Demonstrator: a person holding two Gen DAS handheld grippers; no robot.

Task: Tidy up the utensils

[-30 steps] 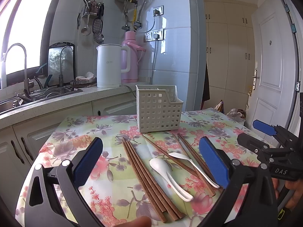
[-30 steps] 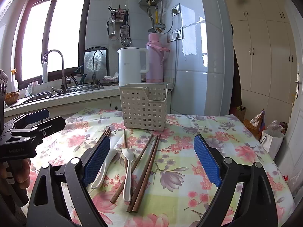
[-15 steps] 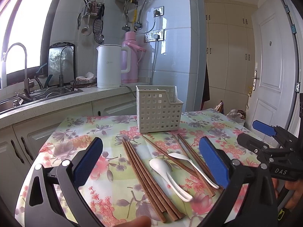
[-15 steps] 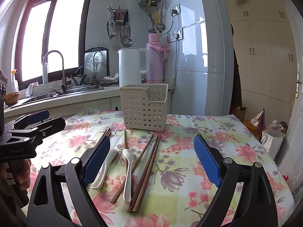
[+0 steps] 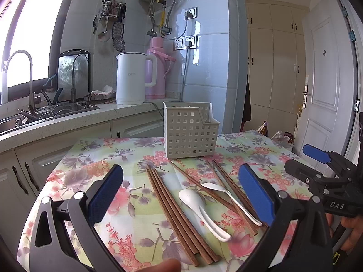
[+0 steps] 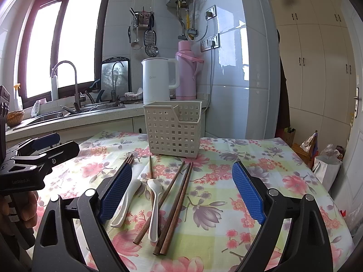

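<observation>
utensils lie loose on the flower-patterned cloth of the surface (image 5: 95,158): a bundle of brown wooden chopsticks (image 5: 179,213) laid side by side, more brown chopsticks (image 6: 174,206) crossing at angles, and two white ceramic spoons, one wide-bowled (image 5: 199,210) and one slimmer (image 5: 229,199), the slimmer one resting over a few chopsticks. behind them, near the far edge of the surface, stands a pale grey perforated plastic basket (image 5: 189,133), upright and apart from the utensils. the left gripper (image 5: 181,195) hangs above the near end of the chopsticks with its blue-padded fingers (image 5: 104,192) spread wide and nothing between them. the right gripper (image 6: 181,192) is likewise above the spoons and chopsticks, its blue fingers (image 6: 247,192) released and not touching anything. a white electric kettle (image 6: 156,79) and a pink thermos flask (image 6: 187,74) stand on the kitchen counter beyond.
</observation>
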